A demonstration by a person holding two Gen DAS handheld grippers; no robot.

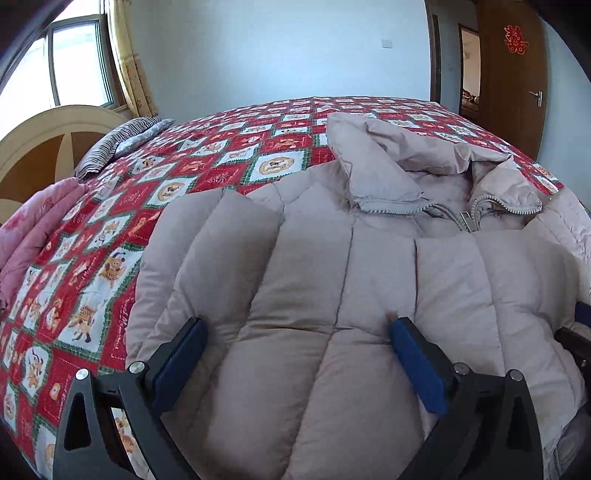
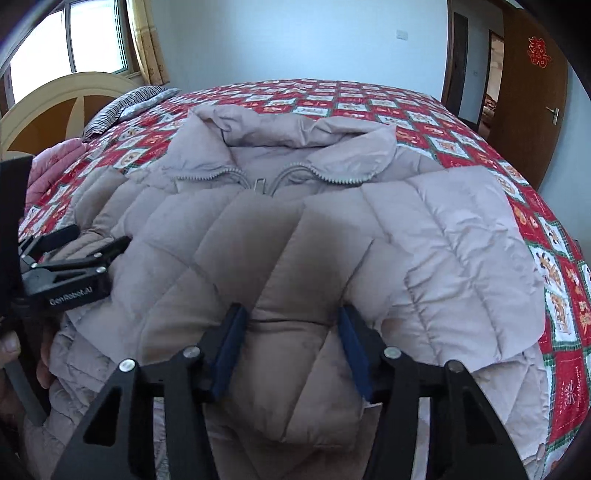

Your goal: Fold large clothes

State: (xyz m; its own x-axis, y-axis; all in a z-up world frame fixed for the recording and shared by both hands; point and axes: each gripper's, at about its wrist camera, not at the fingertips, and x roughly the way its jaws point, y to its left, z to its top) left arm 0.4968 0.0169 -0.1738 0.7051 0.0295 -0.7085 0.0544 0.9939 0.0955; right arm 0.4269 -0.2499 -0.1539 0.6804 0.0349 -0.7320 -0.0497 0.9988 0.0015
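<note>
Right tongs (image 2: 291,332) astride puffy coat (image 2: 295,229), left tongs (image 1: 299,347) alongside

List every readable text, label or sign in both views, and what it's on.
"GenRobot.AI": white print on the black body of the left tool, right wrist view.
Red double-happiness paper cutout, "囍": on the brown door, both views.
Script lettering on the red squares of the bedspread: too blurred to read.
Padded jacket, zipper pull, wall switch plate: no legible text.
</note>
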